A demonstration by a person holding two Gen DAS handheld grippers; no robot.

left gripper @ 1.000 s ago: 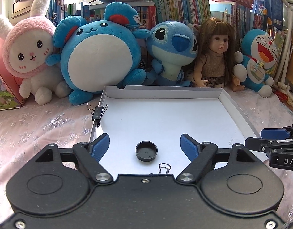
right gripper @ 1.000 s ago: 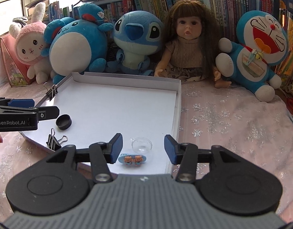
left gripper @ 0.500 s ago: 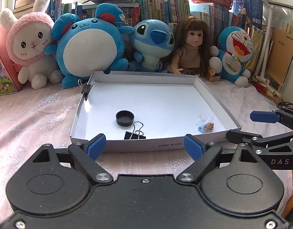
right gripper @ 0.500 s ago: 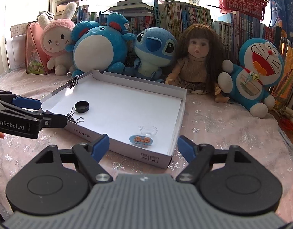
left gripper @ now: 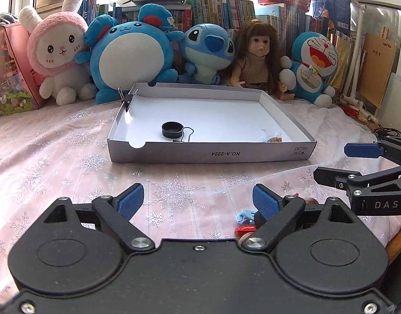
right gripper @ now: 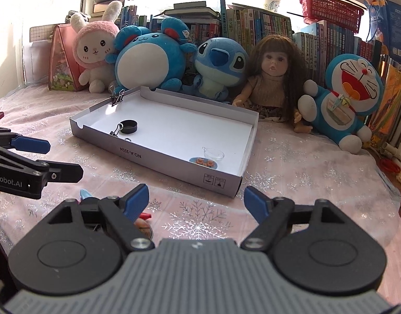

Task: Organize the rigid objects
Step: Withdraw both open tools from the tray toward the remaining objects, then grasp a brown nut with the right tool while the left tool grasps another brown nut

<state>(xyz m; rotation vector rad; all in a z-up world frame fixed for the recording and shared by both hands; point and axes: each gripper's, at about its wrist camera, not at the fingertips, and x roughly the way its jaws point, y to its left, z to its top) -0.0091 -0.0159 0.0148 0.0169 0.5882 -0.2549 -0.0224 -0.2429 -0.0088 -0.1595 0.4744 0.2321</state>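
**Small rigid items: part sorted into the tray, part loose on the cloth**

Small rigid items are split between two places. Inside the tray, a shallow grey cardboard box with a white floor, lie a black round cap and a black wire-handled binder clip touching it at the near-left corner, and a clear plastic dish beside a small blue oval piece at the near-right corner. A second binder clip is clamped on the tray's left wall. Outside the tray, on the pink snowflake-print cloth near its front wall, lie a pale blue piece and a red piece, both partly hidden behind the left gripper's right finger.

Tool state: the left gripper has its jaws spread wide and holds nothing; it hovers over the cloth in front of the tray. The right gripper is likewise spread and empty, in front of the tray's near-right corner.

Hazards, as judged from this position:
- The loose pieces are small, hard and probably smooth; a pinch off centre may flick them across the cloth.
- The cloth is thin and wrinkled; jaws closing low may snag it and drag it with the piece.
- The tray is light cardboard; a knock against its front wall may shift it and scatter its contents.
- The two grippers are close together; both reaching for the same pieces may collide.
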